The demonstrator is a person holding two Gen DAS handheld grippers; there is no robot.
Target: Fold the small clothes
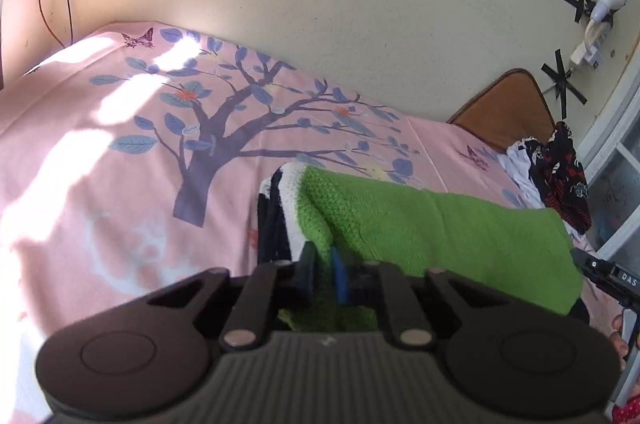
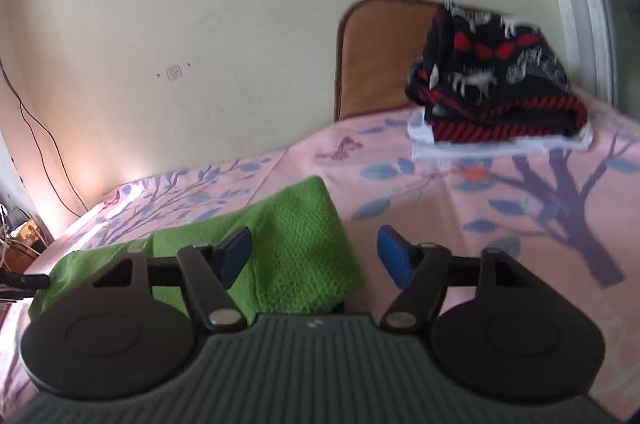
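A green knitted garment (image 1: 424,228) with a black and white part at its left end lies folded on the pink bedsheet (image 1: 100,152). My left gripper (image 1: 324,272) is shut on the garment's near edge, the green knit bunched between its blue pads. In the right wrist view the same green garment (image 2: 296,248) lies under and ahead of my right gripper (image 2: 316,256), which is open, its left pad (image 2: 236,252) over the cloth and its right pad (image 2: 394,256) beside it.
A stack of folded clothes, dark red-patterned knit on top of white ones (image 2: 496,88), sits at the bed's far end by a brown headboard (image 2: 376,60). The wall runs along the bed's far side. My right gripper's body shows at the left wrist view's right edge (image 1: 612,280).
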